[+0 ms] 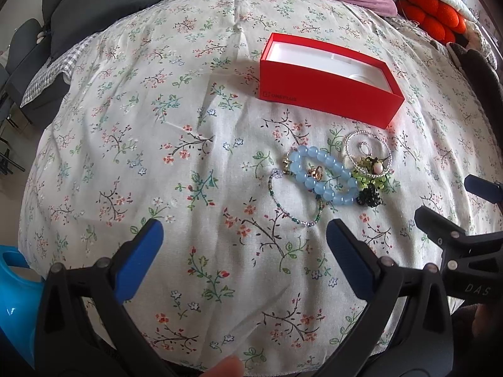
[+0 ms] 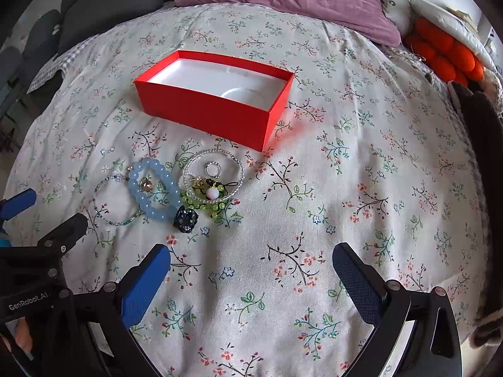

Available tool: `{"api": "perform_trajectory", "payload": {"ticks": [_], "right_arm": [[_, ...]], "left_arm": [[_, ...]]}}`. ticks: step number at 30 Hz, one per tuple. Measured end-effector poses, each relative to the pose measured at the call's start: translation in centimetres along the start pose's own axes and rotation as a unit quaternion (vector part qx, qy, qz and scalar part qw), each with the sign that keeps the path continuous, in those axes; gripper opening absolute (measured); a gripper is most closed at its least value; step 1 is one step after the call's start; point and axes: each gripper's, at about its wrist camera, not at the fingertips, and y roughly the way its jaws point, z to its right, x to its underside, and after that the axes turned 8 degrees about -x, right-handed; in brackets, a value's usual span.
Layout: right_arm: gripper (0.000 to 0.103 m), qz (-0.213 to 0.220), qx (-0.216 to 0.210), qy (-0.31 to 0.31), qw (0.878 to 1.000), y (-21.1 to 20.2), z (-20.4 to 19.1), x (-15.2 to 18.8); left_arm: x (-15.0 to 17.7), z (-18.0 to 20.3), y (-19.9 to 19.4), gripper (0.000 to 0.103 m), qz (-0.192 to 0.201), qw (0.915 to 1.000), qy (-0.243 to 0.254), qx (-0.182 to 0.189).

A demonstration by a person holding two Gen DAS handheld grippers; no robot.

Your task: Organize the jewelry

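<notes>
Left wrist view: the left gripper (image 1: 245,235) is held wide open and empty; the jewelry pile (image 1: 333,176) is seen beyond it, before the red box (image 1: 327,94); the right gripper (image 1: 452,210) is cut off.

Right wrist view: the right gripper (image 2: 251,260) is opened, empty; the tangled green piece (image 2: 207,196) is hard to distinguish.

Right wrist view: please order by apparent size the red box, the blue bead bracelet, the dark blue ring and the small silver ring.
1. red box
2. blue bead bracelet
3. dark blue ring
4. small silver ring

The two rings look close in size; the order is unsure.
</notes>
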Motion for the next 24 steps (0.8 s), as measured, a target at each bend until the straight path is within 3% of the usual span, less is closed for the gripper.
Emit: {"api": "perform_trajectory", "payload": {"ticks": [24], "right_arm": [[0.103,-0.001,0.001,0.001,1.000,0.05,-0.04,-0.06]], "left_arm": [[0.01,-0.03,-0.02,0.103,0.000,1.0000,-0.001,0.001]]}}
